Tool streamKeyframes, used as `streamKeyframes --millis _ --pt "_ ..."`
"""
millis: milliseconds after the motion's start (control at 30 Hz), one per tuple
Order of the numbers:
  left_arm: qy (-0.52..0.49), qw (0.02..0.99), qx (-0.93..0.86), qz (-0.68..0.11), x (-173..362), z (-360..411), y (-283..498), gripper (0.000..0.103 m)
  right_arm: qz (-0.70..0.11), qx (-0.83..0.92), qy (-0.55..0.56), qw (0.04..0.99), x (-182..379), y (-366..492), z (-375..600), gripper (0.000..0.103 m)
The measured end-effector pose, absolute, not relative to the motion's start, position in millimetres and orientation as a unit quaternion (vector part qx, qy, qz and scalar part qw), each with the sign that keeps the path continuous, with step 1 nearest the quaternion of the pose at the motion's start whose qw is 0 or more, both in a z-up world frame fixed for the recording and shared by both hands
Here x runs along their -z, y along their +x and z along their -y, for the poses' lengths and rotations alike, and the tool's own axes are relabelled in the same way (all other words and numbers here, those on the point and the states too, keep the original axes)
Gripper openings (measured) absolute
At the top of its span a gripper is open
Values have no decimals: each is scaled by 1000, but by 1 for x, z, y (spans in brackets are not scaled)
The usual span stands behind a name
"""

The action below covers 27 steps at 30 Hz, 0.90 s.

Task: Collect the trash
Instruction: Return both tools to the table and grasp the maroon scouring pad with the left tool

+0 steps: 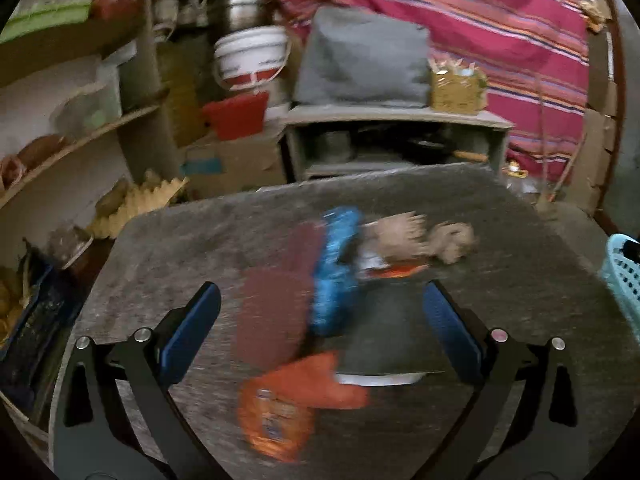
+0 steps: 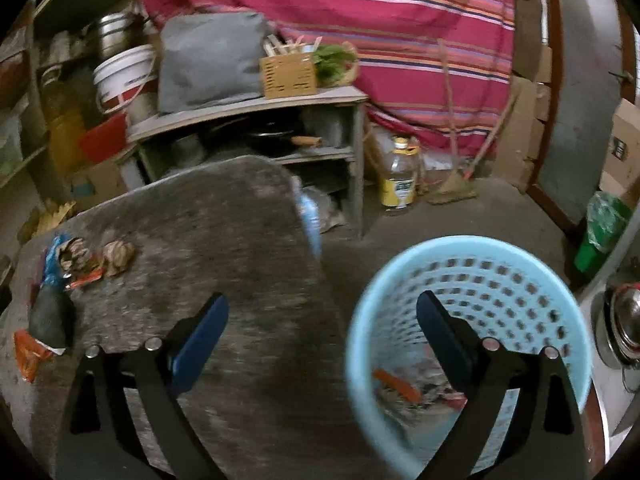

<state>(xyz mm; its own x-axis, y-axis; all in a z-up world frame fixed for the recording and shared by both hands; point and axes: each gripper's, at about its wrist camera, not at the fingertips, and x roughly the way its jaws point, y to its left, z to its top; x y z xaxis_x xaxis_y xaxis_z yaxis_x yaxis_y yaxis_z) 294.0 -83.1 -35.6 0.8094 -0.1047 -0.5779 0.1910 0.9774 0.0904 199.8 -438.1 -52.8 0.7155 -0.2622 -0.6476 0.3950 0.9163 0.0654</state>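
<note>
In the left wrist view we see our left gripper (image 1: 322,300) with its jaws spread wide and nothing between the pads, low in the frame above the grey tabletop (image 1: 520,280). Going left to right across the trash there: a dull red flat wrapper (image 1: 276,304) lies left of centre, a blue crinkled wrapper (image 1: 336,268) stands beside it and overlaps its right edge, an orange snack packet (image 1: 292,404) lies at the bottom centre between the fingers, and two crumpled brown paper wads (image 1: 424,236) sit right of the blue wrapper, close together, with a small orange scrap (image 1: 400,271) under them. At the far right edge a corner of the light blue perforated basket (image 1: 624,276) shows. The frame is blurred, so no print can be read. In the right wrist view the same trash sits at the left edge of the tabletop (image 2: 224,232): the blue wrapper (image 2: 54,260), the paper wads (image 2: 116,256) and the orange packet (image 2: 28,354). Our right gripper (image 2: 322,312) also has its jaws spread and empty; its left finger lies over the tabletop and its right finger over the mouth of the basket (image 2: 360,320), which stands off the tabletop's right side. Inside the basket, at the bottom, lie several wrappers, among them an orange one (image 2: 398,384).
</note>
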Motion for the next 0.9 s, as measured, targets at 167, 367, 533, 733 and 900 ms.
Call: streamKeyframes --millis 167,367,533,733,900 --pt "46 934 88 -343 60 48 324 98 -349 169 76 919 60 218 413 94" --pt "53 921 101 -372 84 43 348 98 -368 161 52 914 70 236 393 94" --pt "39 908 131 -397 104 40 366 98 -373 163 38 913 72 241 386 94" --pt "18 897 171 -408 107 40 367 77 -373 163 45 912 71 246 384 94" --pt "40 900 162 -402 104 45 358 64 -367 153 49 916 67 249 372 94"
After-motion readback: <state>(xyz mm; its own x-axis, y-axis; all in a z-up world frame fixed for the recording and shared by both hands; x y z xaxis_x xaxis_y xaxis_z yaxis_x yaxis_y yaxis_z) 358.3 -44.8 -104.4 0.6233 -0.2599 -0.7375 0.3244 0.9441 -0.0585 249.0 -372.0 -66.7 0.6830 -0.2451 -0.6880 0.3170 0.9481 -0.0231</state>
